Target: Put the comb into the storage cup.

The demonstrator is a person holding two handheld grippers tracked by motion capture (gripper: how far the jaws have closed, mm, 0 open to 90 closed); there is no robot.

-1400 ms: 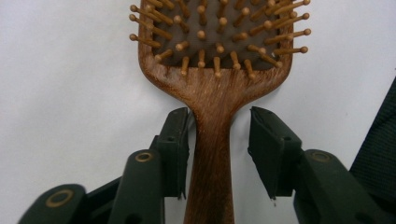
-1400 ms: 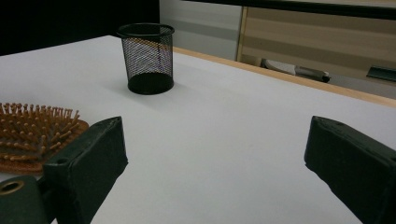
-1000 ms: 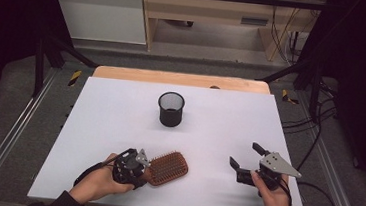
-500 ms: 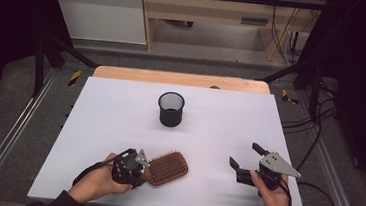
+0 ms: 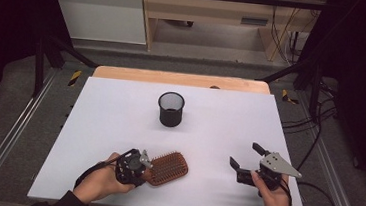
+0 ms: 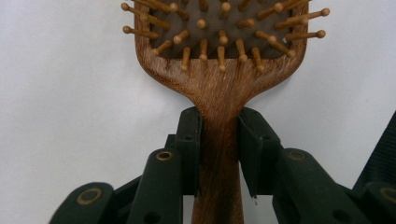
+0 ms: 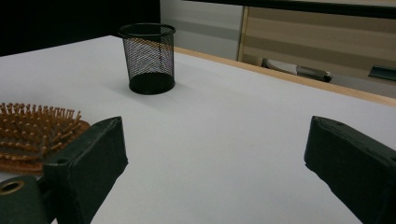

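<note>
Clamping the narrow neck of the brown wooden paddle hairbrush between its two black jaws, the left gripper takes the brush where the handle is slimmest, likely so the broad head cannot twist out; the brush lies bristles-up on the white desk near its front edge, left of centre. The right gripper rests near the front right corner with its jaws wide apart around nothing, probably kept clear while the black wire-mesh cup stands upright mid-desk, well apart from both.
</note>
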